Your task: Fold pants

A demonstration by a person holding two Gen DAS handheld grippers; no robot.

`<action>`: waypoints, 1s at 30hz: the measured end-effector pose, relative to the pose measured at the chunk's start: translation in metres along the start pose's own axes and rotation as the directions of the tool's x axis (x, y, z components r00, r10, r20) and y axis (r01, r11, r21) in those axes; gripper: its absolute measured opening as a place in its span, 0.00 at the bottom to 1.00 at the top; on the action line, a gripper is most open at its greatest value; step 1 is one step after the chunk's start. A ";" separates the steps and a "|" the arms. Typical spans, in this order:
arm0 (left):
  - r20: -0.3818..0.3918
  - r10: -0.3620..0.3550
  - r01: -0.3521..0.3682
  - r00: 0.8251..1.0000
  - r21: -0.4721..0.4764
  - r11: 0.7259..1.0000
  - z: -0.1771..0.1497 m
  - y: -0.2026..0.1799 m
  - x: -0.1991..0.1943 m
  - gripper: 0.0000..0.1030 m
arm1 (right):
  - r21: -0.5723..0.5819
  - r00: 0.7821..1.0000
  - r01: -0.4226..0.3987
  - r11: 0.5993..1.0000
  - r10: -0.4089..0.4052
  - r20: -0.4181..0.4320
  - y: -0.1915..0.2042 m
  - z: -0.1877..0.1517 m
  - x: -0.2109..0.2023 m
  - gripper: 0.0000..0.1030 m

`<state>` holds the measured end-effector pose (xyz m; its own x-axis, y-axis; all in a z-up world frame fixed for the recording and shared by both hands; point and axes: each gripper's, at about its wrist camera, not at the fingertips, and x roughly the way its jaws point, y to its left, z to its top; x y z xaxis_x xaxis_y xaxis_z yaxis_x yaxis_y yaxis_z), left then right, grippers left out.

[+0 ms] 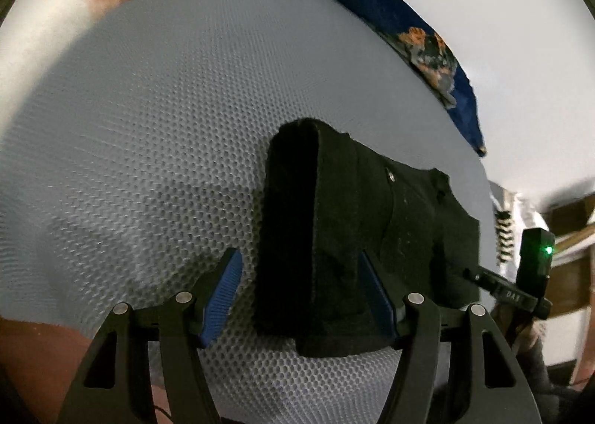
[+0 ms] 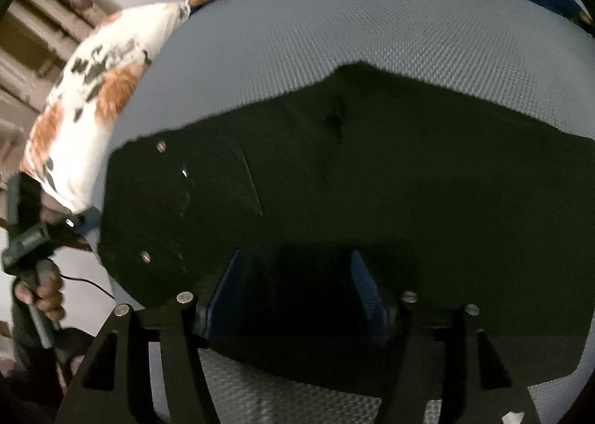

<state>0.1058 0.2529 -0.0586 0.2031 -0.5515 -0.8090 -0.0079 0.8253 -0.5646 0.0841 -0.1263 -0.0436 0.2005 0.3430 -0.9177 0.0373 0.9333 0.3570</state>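
Black pants (image 1: 390,219) lie folded on a grey mesh mattress (image 1: 167,126), with a rivet showing near the waistband. In the left wrist view my left gripper (image 1: 297,260) hangs open over the pants' left folded edge. Its right blue pad is above the cloth and its left pad above bare mesh, neither pressing. In the right wrist view the pants (image 2: 372,182) fill most of the frame. My right gripper (image 2: 295,260) stands close over them with its blue pads apart. The cloth under it is too dark to show any fold between the pads.
A white and orange floral pillow (image 2: 93,96) lies at the mattress's far left, and a blue floral blanket (image 1: 372,3) runs along its far edge. A hand (image 2: 44,294) holds the other gripper's handle at the left. Wooden furniture (image 1: 572,238) stands beyond the mattress on the right.
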 end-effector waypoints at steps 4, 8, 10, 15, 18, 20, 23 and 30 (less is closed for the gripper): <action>-0.051 -0.094 0.093 0.994 -0.029 0.995 0.009 0.016 0.011 0.63 | 0.030 0.999 0.018 0.999 -0.019 0.043 0.004 0.011 -0.008 0.61; -0.093 -0.151 0.149 0.984 -0.029 0.988 0.016 0.028 0.021 0.63 | 0.067 0.997 0.051 0.996 -0.054 0.051 0.004 0.019 -0.012 0.61; -0.109 -0.186 0.184 0.976 -0.035 0.982 0.023 0.032 0.023 0.63 | 0.076 0.996 0.063 0.995 -0.067 0.050 0.006 0.021 -0.011 0.61; -0.147 -0.274 0.274 0.950 -0.024 0.961 0.035 0.036 0.031 0.63 | 0.089 0.996 0.073 0.993 -0.077 0.044 0.012 0.025 -0.006 0.61; -0.167 -0.335 0.340 0.927 0.001 0.940 0.043 0.035 0.037 0.63 | 0.083 0.996 0.077 0.994 -0.081 0.041 0.017 0.027 -0.003 0.61; -0.182 -0.373 0.377 0.910 -0.012 0.926 0.049 0.037 0.041 0.63 | 0.087 0.996 0.078 0.993 -0.082 0.038 0.017 0.027 -0.001 0.61; -0.222 -0.392 0.400 0.893 -0.012 0.916 0.055 0.033 0.047 0.62 | 0.090 0.996 0.074 0.993 -0.078 0.046 0.019 0.028 -0.002 0.61; -0.243 -0.399 0.421 0.884 0.045 0.906 0.050 0.004 0.063 0.59 | 0.105 0.995 0.064 0.992 -0.071 0.065 0.017 0.024 -0.004 0.61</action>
<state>0.1673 0.2271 -0.1039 -0.0555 -0.8461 -0.5301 0.1226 0.5211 -0.8447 0.1078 -0.1145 -0.0291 0.2602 0.2688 -0.9274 0.1529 0.9369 0.3144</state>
